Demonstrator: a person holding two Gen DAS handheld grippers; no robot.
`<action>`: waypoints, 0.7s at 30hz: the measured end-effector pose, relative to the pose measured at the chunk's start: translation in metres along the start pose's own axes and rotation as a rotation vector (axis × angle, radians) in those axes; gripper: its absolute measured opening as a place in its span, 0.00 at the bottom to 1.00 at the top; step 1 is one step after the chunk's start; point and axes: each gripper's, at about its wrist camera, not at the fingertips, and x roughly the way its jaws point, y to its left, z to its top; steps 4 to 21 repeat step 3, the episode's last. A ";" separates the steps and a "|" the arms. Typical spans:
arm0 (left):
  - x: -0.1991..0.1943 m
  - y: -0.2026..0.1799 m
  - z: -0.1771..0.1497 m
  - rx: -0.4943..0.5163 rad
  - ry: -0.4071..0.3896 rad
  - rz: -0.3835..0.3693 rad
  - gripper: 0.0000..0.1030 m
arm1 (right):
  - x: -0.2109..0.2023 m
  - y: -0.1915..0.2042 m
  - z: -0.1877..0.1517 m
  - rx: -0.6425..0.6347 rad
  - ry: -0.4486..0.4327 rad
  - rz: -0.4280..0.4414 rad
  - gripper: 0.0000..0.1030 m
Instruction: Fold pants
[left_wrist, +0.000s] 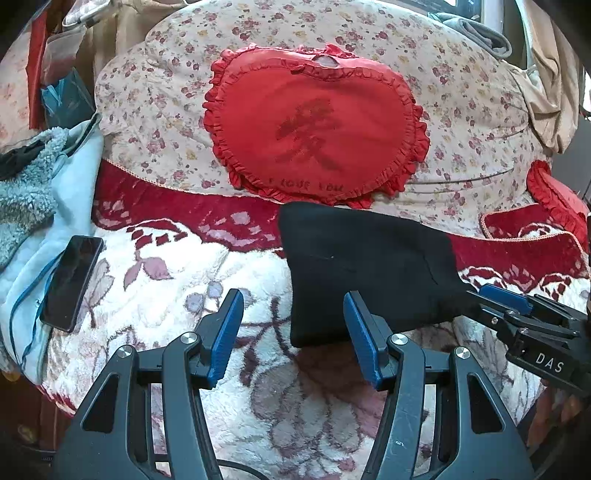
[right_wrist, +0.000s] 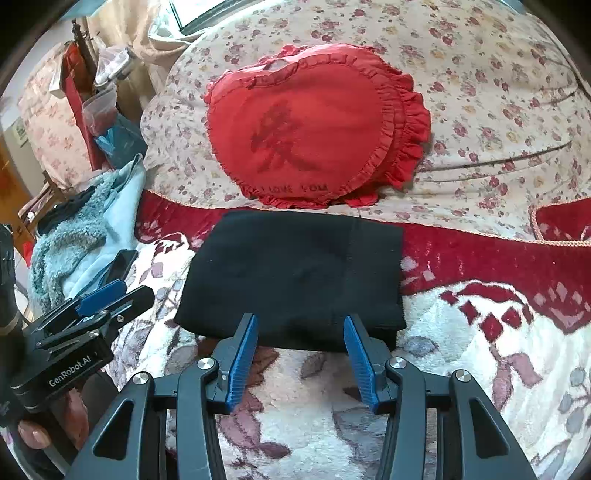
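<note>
1. The black pants (right_wrist: 295, 280) lie on the bed, on the white-and-red floral blanket (right_wrist: 461, 350), already reduced to a compact, roughly square bundle. They sit just in front of the red heart pillow (right_wrist: 310, 125), whose frilled edge nearly meets their far edge.

2. The right gripper (right_wrist: 300, 345) hovers at the near edge of the bundle with its fingers apart and nothing between them. In the left wrist view its tips look to be at or touching the cloth, though I cannot tell if they press on it.

3. The left gripper (left_wrist: 293, 325) hangs beside the bundle's left edge, fingers spread wide and empty.

4. To my eye the folding is close to done; what remains is probably a final tidy or a last fold.

5. Risks from here:
   - The blanket is plush and soft, so a pinch at the edge could catch blanket pile along with the pants and drag both.
   - Grabbing only the top layer would peel the stack open and undo the fold.
   - A push toward the pillow could ruck the far edge against the frill.
   - A phone (left_wrist: 72, 282) rests on pale blue fabric near the left gripper; a wide swing that way could knock it.
</note>
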 end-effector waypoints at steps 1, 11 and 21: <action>0.001 0.001 0.000 -0.002 0.002 -0.001 0.55 | 0.000 -0.003 0.000 0.005 0.001 -0.002 0.45; 0.003 0.002 0.000 -0.005 0.009 -0.003 0.55 | 0.000 -0.008 0.000 0.013 -0.002 -0.008 0.45; 0.003 0.002 0.000 -0.005 0.009 -0.003 0.55 | 0.000 -0.008 0.000 0.013 -0.002 -0.008 0.45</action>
